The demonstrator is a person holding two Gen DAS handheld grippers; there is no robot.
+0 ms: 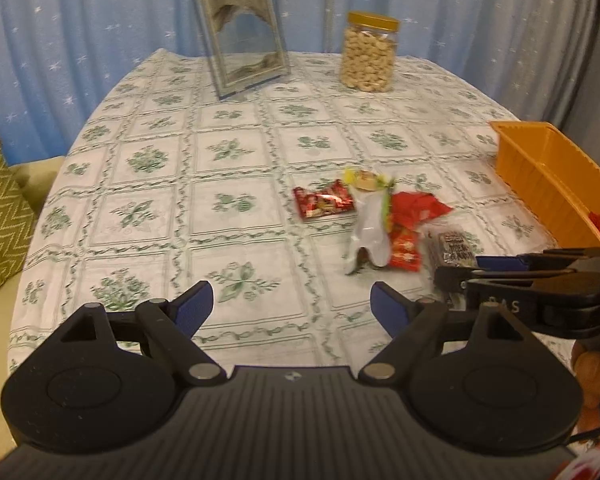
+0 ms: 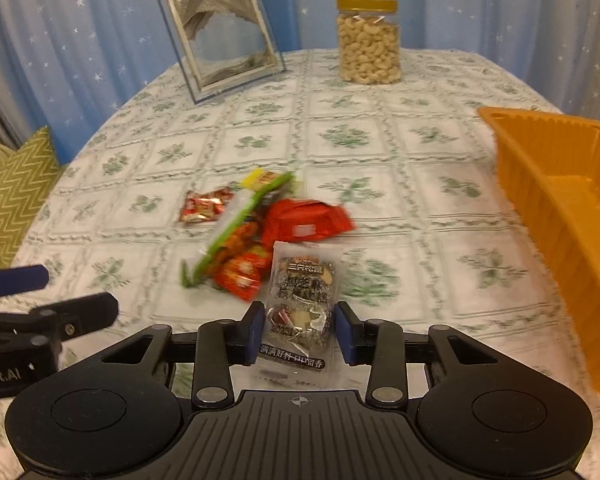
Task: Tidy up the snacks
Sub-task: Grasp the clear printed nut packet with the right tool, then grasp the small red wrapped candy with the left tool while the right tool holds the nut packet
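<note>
Your bench [image 1: 228, 148] carries a white cloth with green flower squares, and blue star-print curtains [image 1: 80, 20] hang behind it. At its right edge sits the orange tray [image 2: 548, 184], with a bit of red wrapper showing in its near corner in the left wrist view. At the far side a picture frame [image 2: 220, 32] leans upright, and to its right stands a jar of cashews [image 2: 369, 40] with a yellow lid. Your left gripper [image 1: 292, 306] hangs over bare cloth with its fingers spread wide and nothing between them, short of the snack pile. That pile lies mid-bench: a green-edged packet [image 2: 236, 228], a red packet [image 2: 304, 222] and smaller red packets [image 2: 206, 210] touching one another. Your right gripper [image 2: 300, 332] has its fingers either side of the clear sesame snack packet [image 2: 302, 292] at the pile's near edge; you cannot tell whether the pads are pressing on it.
</note>
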